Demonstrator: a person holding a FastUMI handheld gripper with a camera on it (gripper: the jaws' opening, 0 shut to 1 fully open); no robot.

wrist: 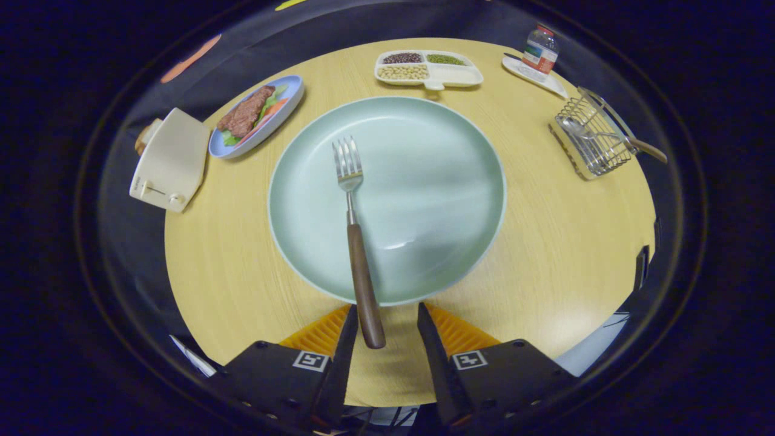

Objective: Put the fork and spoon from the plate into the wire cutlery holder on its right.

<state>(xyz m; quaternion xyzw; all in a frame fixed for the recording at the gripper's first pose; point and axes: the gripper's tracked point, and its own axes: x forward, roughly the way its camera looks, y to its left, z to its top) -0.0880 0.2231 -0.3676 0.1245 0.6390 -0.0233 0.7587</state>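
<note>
One fork [354, 230] on plate [460, 181], handle overhanging rim btwn spread hand-held gripper [381, 330] fingers; spoon [605, 136] in holder [596, 142].

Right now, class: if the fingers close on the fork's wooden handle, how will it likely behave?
The fork probably stays stiff. Gripped at the handle's end between the open fingers, its metal head may droop. Its tines could skid on the smooth plate.

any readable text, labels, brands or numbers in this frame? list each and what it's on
No text reads legibly.
Bottle on the small white tray: label present, too small and blurred to read.
Toaster: no legible marking.
Gripper, fingers open around the fork handle's end: square black-and-white coded markers on its body, patterns, not words.
Plate, wire cutlery holder with the spoon in it: no text.
</note>
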